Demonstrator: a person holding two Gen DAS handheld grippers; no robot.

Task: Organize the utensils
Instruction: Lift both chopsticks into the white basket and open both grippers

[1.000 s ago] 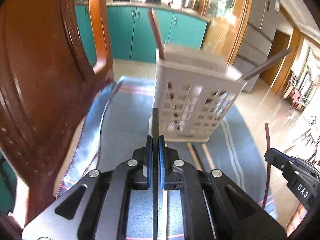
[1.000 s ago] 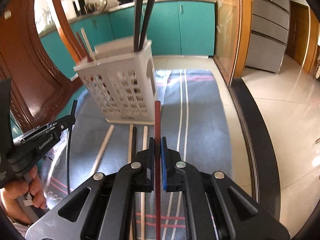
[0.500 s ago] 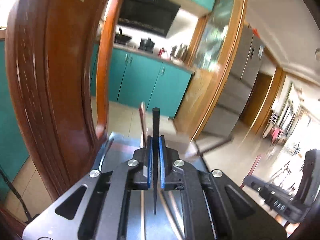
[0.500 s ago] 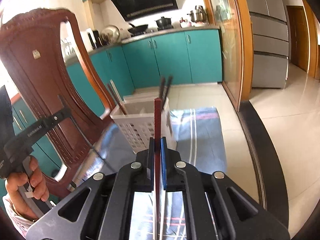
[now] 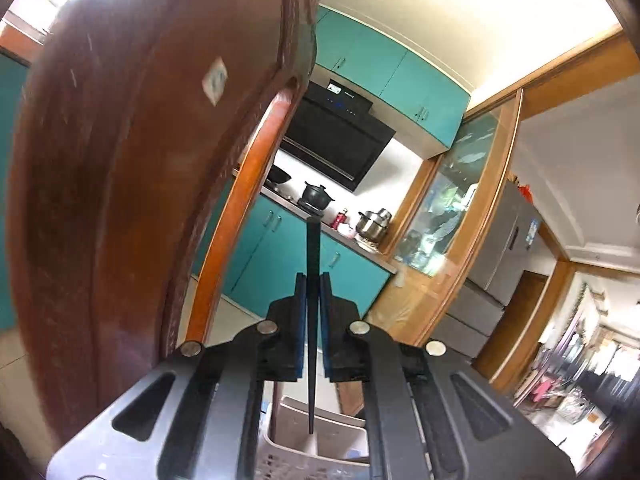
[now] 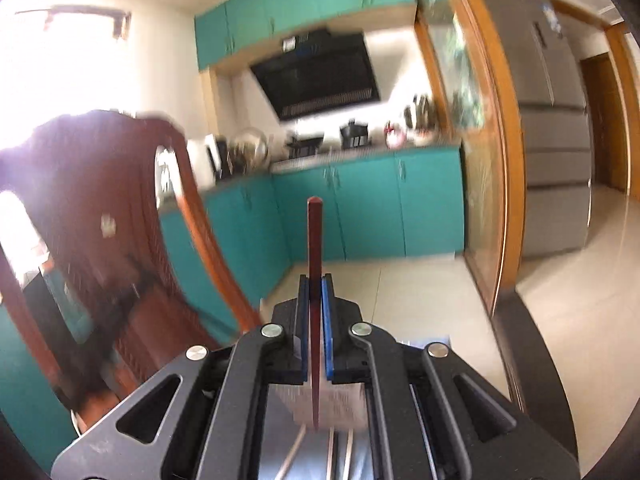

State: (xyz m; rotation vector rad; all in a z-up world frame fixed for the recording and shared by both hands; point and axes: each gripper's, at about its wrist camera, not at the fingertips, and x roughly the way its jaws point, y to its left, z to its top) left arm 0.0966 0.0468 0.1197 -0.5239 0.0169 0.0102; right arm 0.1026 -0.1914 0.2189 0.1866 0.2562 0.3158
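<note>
My left gripper (image 5: pixel 312 280) is shut on a black chopstick (image 5: pixel 312 248) that stands upright, its thin tip hanging just above the open top of the white slotted utensil basket (image 5: pixel 304 440) seen below the fingers. My right gripper (image 6: pixel 315 282) is shut on a dark red chopstick (image 6: pixel 315 240), also upright, its tip over the blurred white basket (image 6: pixel 340 404). Pale chopsticks (image 6: pixel 294 452) lie on the cloth below.
A brown wooden chair back fills the left of the left wrist view (image 5: pixel 120 200) and shows at left in the right wrist view (image 6: pixel 100 220). Teal kitchen cabinets (image 6: pixel 360 208), a range hood, a glass door and a grey fridge (image 6: pixel 556 120) stand behind.
Both grippers have tilted upward and risen, each still holding its chopstick. The basket has dropped from the middle of each view to below the fingers.
</note>
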